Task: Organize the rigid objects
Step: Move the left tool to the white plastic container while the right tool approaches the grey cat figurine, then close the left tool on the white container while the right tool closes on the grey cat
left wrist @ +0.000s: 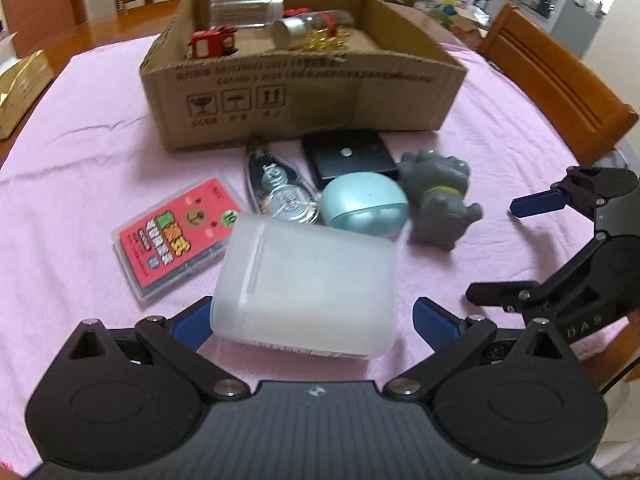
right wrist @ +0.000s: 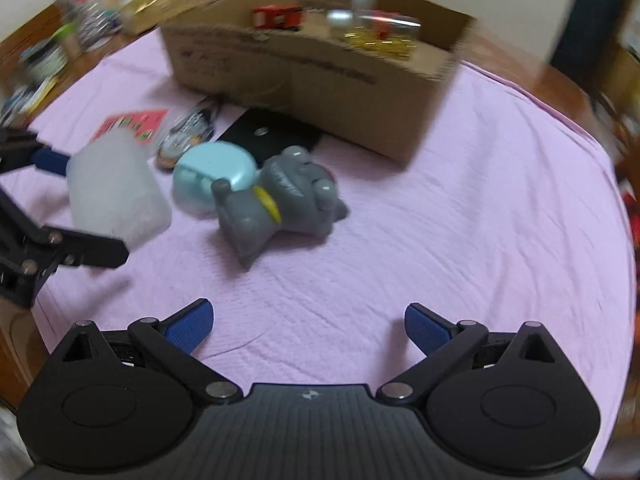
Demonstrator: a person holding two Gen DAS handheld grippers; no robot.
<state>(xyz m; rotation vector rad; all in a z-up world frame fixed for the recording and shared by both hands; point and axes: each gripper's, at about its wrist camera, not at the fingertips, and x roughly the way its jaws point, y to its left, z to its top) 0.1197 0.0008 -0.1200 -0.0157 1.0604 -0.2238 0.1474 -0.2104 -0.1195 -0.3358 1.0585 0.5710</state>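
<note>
A frosted white plastic box [left wrist: 308,280] [right wrist: 116,192] sits between the fingers of my left gripper [left wrist: 312,324] [right wrist: 90,206], which is spread wide open; the left pad touches it and a small gap shows at the right pad. Beyond it lie a red card case [left wrist: 176,236], a silver-black trinket [left wrist: 276,188], a teal case [left wrist: 364,204], a black box [left wrist: 348,156] and a grey cat figure [left wrist: 436,196] [right wrist: 280,204]. The cardboard box [left wrist: 304,92] [right wrist: 320,76] behind holds red toy cars, a clear jar and gold clips. My right gripper [right wrist: 308,322] [left wrist: 494,250] is open and holds nothing, near the cat.
A pink cloth [right wrist: 440,220] covers the round wooden table. A gold packet [left wrist: 24,88] lies at the far left edge. Wooden chairs [left wrist: 556,84] ring the table. Bottles and clutter [right wrist: 84,8] stand at the back left in the right wrist view.
</note>
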